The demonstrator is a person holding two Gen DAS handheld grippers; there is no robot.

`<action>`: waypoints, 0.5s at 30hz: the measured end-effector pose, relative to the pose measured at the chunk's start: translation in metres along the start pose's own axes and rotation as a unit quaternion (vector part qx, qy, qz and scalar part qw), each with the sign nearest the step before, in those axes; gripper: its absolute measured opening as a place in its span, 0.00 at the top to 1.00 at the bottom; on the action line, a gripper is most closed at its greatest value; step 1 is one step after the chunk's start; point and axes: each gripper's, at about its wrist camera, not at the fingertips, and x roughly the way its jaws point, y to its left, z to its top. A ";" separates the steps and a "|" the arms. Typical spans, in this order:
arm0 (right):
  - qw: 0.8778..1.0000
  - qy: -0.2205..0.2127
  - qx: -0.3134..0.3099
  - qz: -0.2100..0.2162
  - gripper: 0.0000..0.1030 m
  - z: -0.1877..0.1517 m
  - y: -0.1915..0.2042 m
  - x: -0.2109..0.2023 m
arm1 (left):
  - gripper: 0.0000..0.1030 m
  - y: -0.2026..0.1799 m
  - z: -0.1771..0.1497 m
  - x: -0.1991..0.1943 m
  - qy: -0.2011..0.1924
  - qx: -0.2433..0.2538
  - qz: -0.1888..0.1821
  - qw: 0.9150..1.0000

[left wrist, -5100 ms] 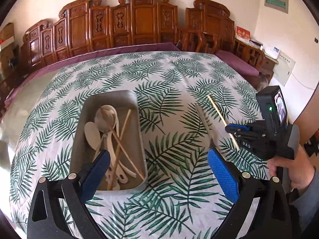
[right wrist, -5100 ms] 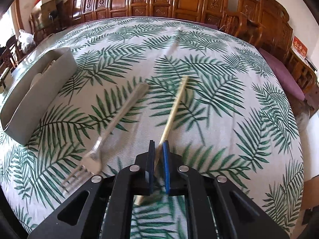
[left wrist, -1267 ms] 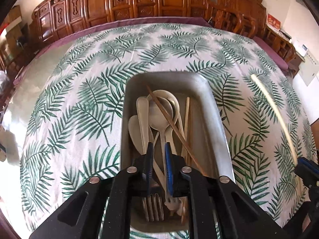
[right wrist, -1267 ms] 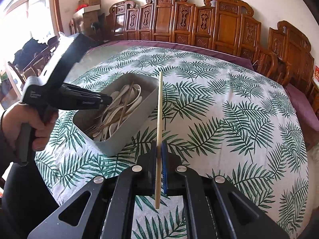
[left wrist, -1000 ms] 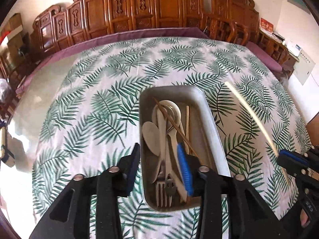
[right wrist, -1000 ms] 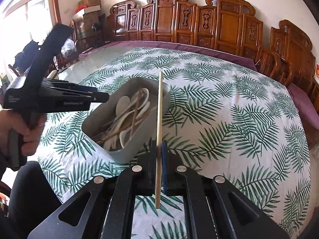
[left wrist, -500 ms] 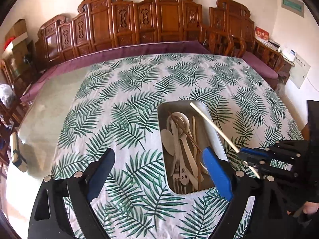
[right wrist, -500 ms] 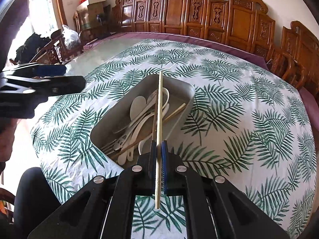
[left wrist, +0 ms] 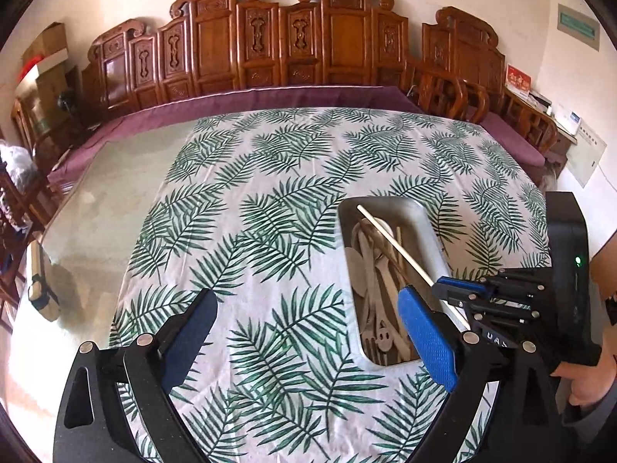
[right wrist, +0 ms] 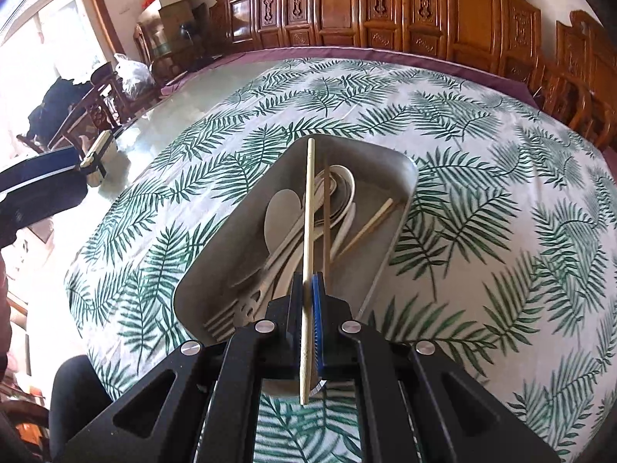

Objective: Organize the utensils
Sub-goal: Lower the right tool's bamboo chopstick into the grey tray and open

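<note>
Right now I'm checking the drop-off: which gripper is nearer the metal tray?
Right. The right gripper, shut on a pale chopstick, hangs over the metal tray's near end. The left gripper, open and empty, sits off to the tray's left over the tablecloth.

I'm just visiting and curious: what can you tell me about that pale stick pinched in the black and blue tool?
It is a pale wooden chopstick, long, thin and straight, unpainted. The right gripper is shut on it near one end, its blue pads pressing both sides. A short end sticks out behind the pads. The long end reaches over the grey metal tray of spoons and forks, seemingly held above them.
</note>
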 end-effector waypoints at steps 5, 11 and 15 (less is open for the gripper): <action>1.000 0.007 0.016 0.013 0.94 0.005 0.002 0.012 | 0.12 0.010 -0.003 -0.001 0.002 -0.008 0.003 1.000; 0.999 0.014 0.037 0.031 0.94 0.008 0.002 0.022 | 0.12 0.017 -0.007 0.000 0.004 -0.014 0.006 1.000; 0.998 0.015 0.038 0.036 0.94 0.010 0.005 0.025 | 0.12 0.018 -0.008 0.001 0.007 -0.015 0.006 1.000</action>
